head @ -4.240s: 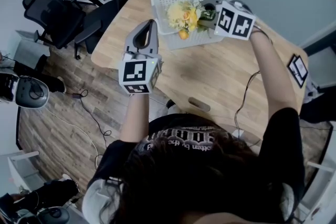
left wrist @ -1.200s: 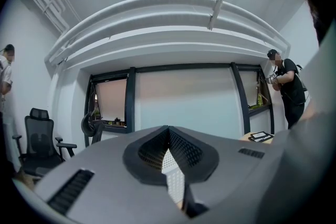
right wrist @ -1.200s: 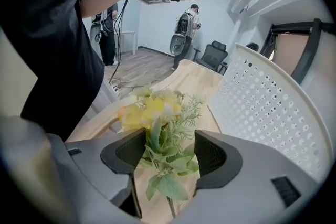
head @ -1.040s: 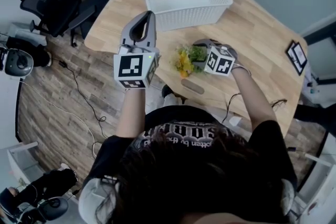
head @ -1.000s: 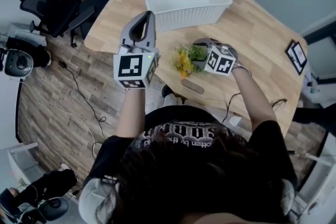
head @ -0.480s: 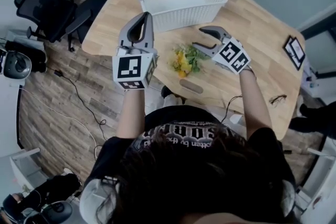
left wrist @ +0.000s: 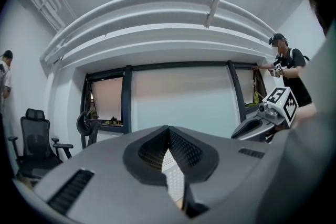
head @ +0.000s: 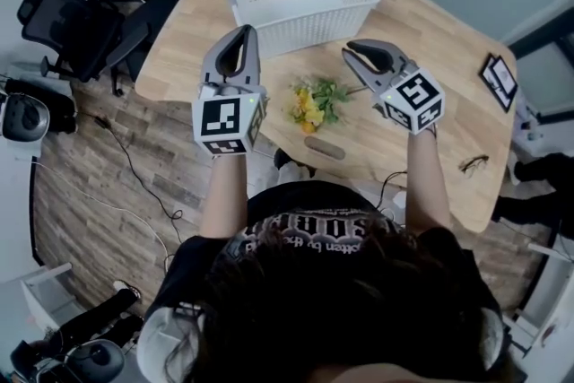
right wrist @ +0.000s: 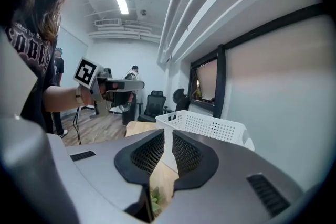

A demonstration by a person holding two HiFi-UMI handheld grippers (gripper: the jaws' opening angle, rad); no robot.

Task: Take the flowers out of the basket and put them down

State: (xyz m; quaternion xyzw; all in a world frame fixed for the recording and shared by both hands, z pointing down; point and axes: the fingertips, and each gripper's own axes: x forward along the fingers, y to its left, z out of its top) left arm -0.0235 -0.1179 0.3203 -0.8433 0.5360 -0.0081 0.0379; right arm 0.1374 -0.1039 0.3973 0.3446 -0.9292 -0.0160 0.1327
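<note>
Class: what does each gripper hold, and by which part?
Nothing. The yellow-and-green flower bunch lies free on the wooden table; left gripper is shut and empty, right gripper is closing on nothing.

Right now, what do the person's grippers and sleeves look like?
The left gripper and right gripper are grey, with tapered jaws lined by black pads; the right's are closing on nothing. Each carries a white cube with black square markers. The person wears a black short-sleeved T-shirt with white lettering.

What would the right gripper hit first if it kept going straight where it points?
Probably the white basket: the right gripper, jaws closing on nothing, aims at its side wall, over the table. Depth unclear.
</note>
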